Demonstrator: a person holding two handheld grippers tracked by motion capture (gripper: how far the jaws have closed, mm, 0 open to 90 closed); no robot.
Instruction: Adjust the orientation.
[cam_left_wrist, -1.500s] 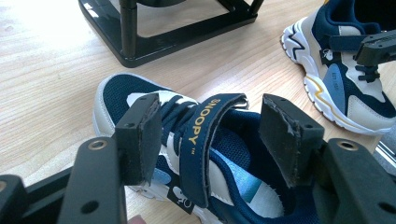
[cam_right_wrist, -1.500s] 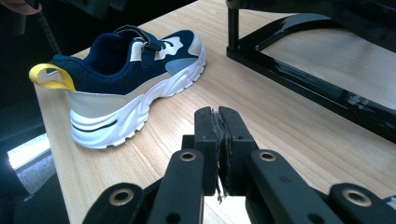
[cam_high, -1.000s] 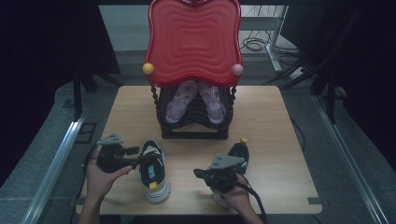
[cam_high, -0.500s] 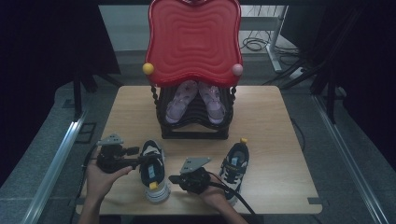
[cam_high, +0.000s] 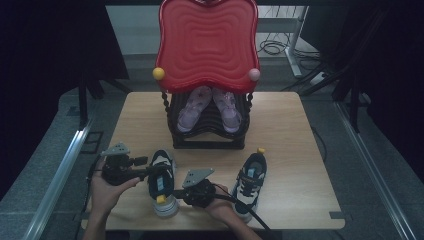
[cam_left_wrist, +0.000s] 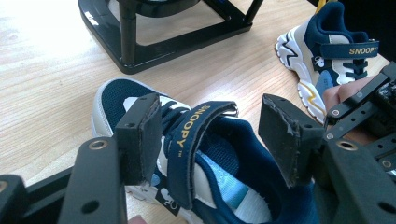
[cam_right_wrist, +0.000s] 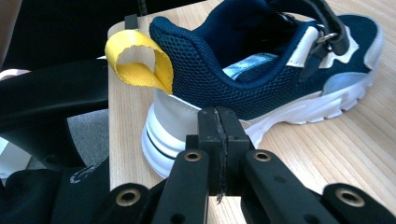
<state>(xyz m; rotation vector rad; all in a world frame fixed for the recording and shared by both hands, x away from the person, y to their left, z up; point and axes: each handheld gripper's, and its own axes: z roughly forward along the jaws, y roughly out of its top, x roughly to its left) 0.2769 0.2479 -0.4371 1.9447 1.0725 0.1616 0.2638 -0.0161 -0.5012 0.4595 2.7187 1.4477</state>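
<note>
On the left of the wooden bench (cam_high: 285, 130), the person's left hand (cam_high: 102, 190) is holding the left claw (cam_high: 150, 171) at the near left shoe (cam_high: 162, 182), a navy and white sneaker sitting close to the front edge. In the left gripper view that claw (cam_left_wrist: 212, 135) is standing open, its two black pads spread to either side of the shoe's upper, with the navy strap (cam_left_wrist: 189, 140) lettered SNOOPY rising between them; whether the left pad is touching the shoe cannot be told.

Just to the right of this shoe, the right claw (cam_high: 176, 194) is pointing toward its heel. In the right gripper view the jaws are pressed flat together with nothing between them (cam_right_wrist: 218, 135), sitting right by the white heel sole beneath the yellow pull loop (cam_right_wrist: 140, 60).

Farther right, the second sneaker (cam_high: 251, 182) is lying on the bench, apart from the first, its yellow loop toward the back.

Behind both, at the middle rear of the bench, a black rack (cam_high: 207, 135) is holding a pair of pale pink shoes (cam_high: 192, 107) under a red wavy tray (cam_high: 207, 45).
</note>
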